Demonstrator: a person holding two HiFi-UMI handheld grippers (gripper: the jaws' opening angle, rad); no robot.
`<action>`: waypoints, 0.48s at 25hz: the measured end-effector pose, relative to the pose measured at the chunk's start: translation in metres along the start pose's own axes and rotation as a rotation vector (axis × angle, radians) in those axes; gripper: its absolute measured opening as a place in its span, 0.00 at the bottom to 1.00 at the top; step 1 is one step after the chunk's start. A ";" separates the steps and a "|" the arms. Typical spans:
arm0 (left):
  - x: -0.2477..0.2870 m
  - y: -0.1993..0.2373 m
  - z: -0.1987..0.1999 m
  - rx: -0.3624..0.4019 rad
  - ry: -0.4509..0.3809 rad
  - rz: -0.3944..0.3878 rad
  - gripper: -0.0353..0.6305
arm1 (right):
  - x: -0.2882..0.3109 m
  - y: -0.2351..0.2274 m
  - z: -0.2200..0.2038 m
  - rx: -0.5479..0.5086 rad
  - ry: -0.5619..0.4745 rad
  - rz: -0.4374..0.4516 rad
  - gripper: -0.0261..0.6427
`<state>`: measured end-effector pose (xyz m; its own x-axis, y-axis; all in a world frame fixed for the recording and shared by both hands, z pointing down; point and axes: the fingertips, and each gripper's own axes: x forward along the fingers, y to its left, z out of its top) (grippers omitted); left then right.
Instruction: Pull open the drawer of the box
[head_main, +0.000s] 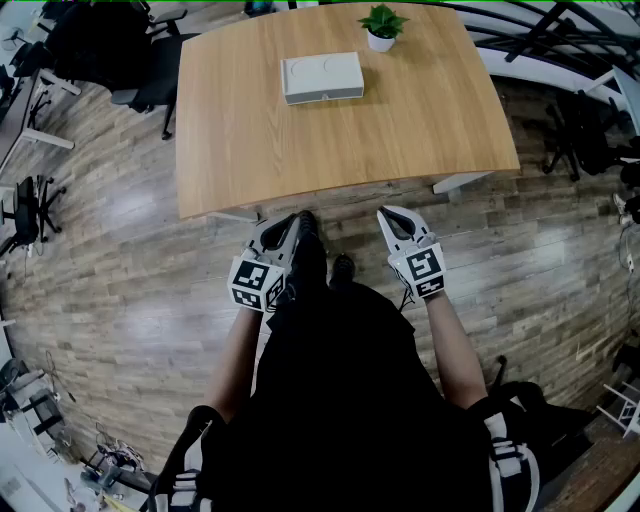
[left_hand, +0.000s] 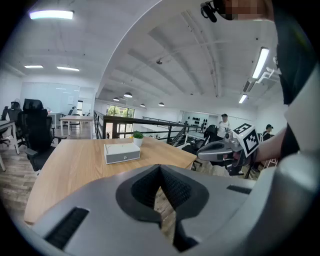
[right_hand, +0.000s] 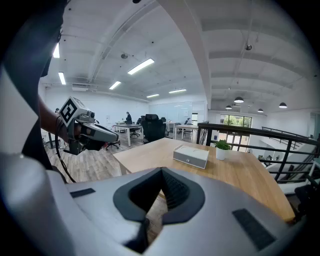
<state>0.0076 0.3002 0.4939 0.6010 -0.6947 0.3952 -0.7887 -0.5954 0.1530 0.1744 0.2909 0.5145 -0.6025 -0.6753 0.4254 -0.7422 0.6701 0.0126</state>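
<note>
A flat white box (head_main: 322, 77) lies on the far half of the wooden table (head_main: 300, 150); its grey drawer front with a small knob faces me and sits flush. The box also shows in the left gripper view (left_hand: 122, 152) and the right gripper view (right_hand: 191, 156). My left gripper (head_main: 289, 224) and right gripper (head_main: 392, 214) hover side by side over the floor just short of the table's near edge, well away from the box. Both are shut with nothing between the jaws (left_hand: 160, 167) (right_hand: 161, 172). Each gripper view shows the other gripper (left_hand: 220, 150) (right_hand: 87, 132).
A small potted plant (head_main: 382, 27) stands at the table's back edge, right of the box. Black office chairs (head_main: 110, 45) sit off the table's left side, and a metal railing (head_main: 540, 30) runs behind on the right. Wooden floor lies under the grippers.
</note>
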 end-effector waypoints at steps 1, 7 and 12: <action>0.000 -0.001 0.002 0.005 -0.002 0.000 0.09 | -0.002 -0.001 0.000 0.002 -0.001 -0.002 0.07; -0.002 -0.007 0.011 0.043 -0.004 0.008 0.09 | -0.013 -0.001 0.003 0.010 -0.016 -0.006 0.07; -0.006 -0.007 0.016 0.040 -0.013 0.016 0.09 | -0.016 0.001 0.006 0.001 -0.024 -0.008 0.07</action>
<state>0.0112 0.3021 0.4759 0.5904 -0.7089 0.3859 -0.7925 -0.5998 0.1105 0.1817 0.3002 0.5022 -0.6037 -0.6875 0.4036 -0.7471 0.6646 0.0145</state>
